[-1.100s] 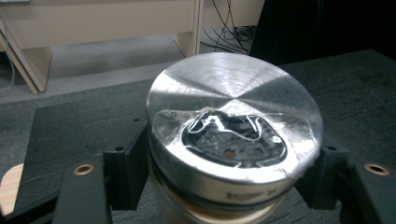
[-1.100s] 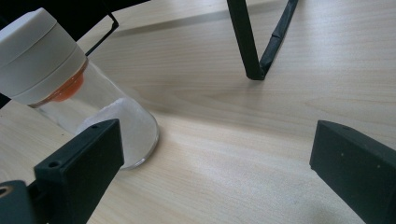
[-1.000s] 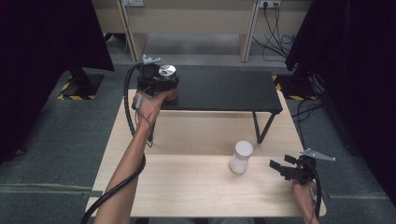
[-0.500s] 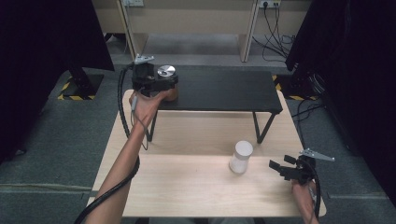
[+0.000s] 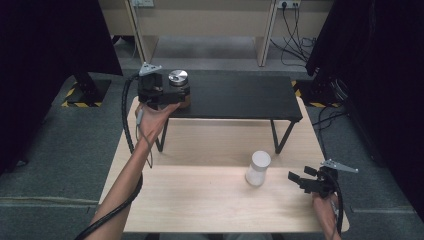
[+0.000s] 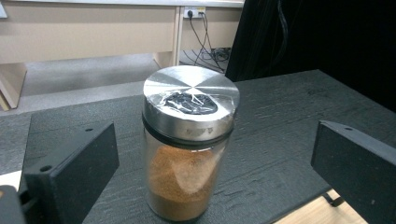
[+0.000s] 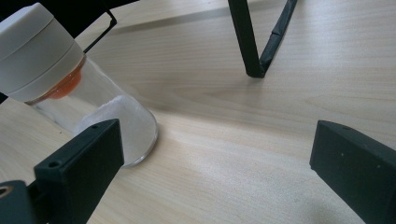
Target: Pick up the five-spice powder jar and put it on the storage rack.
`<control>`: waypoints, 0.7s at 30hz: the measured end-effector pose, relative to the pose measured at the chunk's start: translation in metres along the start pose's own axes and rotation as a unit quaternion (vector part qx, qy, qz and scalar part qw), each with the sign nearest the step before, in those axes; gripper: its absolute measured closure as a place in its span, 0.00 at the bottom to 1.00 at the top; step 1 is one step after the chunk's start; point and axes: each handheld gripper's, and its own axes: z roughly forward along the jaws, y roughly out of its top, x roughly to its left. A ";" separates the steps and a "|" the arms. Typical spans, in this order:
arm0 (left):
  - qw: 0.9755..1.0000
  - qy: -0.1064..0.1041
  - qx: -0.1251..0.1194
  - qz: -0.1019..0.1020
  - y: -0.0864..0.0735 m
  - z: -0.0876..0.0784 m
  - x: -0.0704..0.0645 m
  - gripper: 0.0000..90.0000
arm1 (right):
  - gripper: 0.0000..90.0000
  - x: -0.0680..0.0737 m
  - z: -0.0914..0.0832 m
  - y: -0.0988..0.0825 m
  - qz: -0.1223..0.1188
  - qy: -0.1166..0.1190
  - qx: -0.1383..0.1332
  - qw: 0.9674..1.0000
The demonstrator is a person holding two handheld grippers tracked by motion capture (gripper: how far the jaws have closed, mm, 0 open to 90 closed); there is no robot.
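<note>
While the left gripper (image 5: 172, 95) is standing with jaws just spread around the spice jar (image 5: 178, 87) on the black shelf (image 5: 240, 97) in the high view, its own view is showing the jar (image 6: 189, 144) free, so a careless withdrawal is risking toppling it, and the right gripper (image 7: 219, 182) is waiting agape beside the white-capped jar (image 7: 60, 79).

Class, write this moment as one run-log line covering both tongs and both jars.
left tongs: just opened, astride spice jar on black shelf | right tongs: open, beside white-capped jar | table

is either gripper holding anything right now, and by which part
Nothing is held. The left gripper has just opened, clear of the spice jar; the right gripper is open.
</note>
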 end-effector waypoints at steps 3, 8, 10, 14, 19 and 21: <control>1.000 -0.005 -0.006 -0.006 -0.002 -0.006 0.002 0.00 | 0.03 0.000 0.000 0.000 0.000 0.000 -0.001 1.000; 1.000 0.003 -0.012 -0.002 -0.007 -0.016 -0.002 0.00 | 0.03 0.001 0.000 0.000 -0.001 0.000 -0.001 1.000; 1.000 0.002 -0.014 0.000 -0.010 -0.019 -0.004 0.00 | 0.03 0.000 -0.001 0.000 0.000 0.000 -0.002 1.000; 1.000 0.004 -0.003 0.007 -0.011 -0.024 -0.008 0.00 | 0.03 0.001 -0.001 0.000 -0.001 0.000 -0.001 1.000; 1.000 0.007 0.004 0.007 -0.016 -0.030 -0.010 0.00 | 0.03 0.001 -0.001 0.000 -0.001 -0.001 -0.002 1.000; 1.000 0.006 0.005 0.007 -0.017 -0.031 -0.011 0.00 | 0.03 0.001 -0.001 0.000 -0.001 -0.001 -0.002 1.000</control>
